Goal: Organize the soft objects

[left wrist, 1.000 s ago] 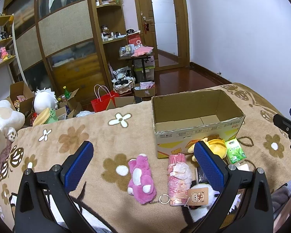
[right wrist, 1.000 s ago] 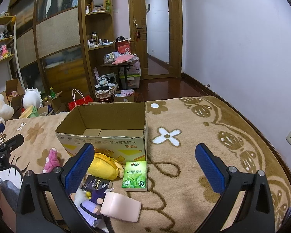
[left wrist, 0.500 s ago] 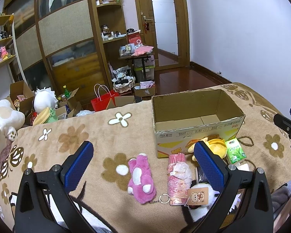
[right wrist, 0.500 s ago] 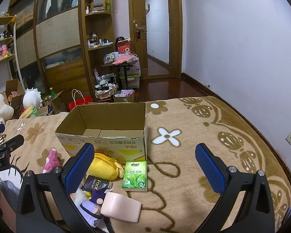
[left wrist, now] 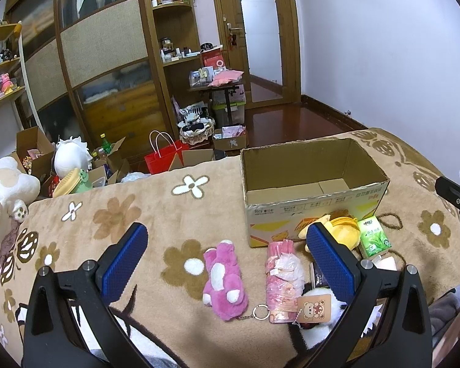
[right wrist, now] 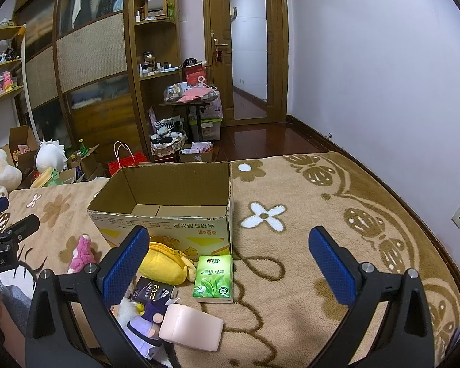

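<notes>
An empty cardboard box [left wrist: 314, 184] [right wrist: 168, 211] stands open on the flowered brown blanket. In front of it lie a pink plush [left wrist: 224, 276] [right wrist: 82, 253], a pink wrapped bundle [left wrist: 280, 276], a yellow plush [left wrist: 342, 230] [right wrist: 165, 265], a green tissue pack [left wrist: 372, 236] [right wrist: 214, 277], a dark "Face" pack [right wrist: 151, 291], a purple doll [right wrist: 144, 328] and a pale pink pouch [right wrist: 191, 326]. My left gripper [left wrist: 227, 254] hovers open over the pink plush and bundle. My right gripper [right wrist: 228, 263] hovers open near the tissue pack. Neither holds anything.
Beyond the blanket's far edge sit a red paper bag [left wrist: 165, 159], open cartons and a white plush [left wrist: 69, 156]. A large cream plush [left wrist: 3, 193] lies at the left. Shelves, a cluttered side table [right wrist: 196, 98] and a door [right wrist: 250, 52] stand behind.
</notes>
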Demonstrator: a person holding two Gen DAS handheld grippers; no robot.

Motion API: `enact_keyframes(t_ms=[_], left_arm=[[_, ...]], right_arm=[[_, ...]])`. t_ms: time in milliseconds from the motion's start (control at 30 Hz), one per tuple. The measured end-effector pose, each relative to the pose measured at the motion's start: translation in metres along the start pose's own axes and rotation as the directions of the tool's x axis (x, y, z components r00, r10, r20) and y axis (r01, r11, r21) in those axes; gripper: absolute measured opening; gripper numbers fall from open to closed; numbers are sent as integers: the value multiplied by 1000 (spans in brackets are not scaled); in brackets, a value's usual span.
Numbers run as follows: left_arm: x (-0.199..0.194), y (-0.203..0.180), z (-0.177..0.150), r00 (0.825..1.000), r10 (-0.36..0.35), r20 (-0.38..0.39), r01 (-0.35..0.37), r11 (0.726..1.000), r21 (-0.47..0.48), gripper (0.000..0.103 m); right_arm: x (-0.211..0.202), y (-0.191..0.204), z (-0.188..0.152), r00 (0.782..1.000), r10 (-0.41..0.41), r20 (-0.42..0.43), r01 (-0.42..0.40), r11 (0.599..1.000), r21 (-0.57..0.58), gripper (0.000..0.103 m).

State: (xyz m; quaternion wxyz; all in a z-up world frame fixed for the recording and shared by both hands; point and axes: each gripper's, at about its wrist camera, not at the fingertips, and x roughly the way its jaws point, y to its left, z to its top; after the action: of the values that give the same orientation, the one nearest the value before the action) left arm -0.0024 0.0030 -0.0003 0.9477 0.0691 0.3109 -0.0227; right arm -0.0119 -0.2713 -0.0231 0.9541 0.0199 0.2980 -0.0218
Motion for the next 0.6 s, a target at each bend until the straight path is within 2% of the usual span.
enact_keyframes(t_ms=[267,600], left_arm=[[4,2,-6,1000,10,-25,-9,1000,2,102],[39,2,-2,990,30,-139,-30,1000,1,102]], right_arm=[[0,-1,-2,1000,-1,-3,1,1000,0,103],[14,2,6,999,5,-32,-4,999,44,103]])
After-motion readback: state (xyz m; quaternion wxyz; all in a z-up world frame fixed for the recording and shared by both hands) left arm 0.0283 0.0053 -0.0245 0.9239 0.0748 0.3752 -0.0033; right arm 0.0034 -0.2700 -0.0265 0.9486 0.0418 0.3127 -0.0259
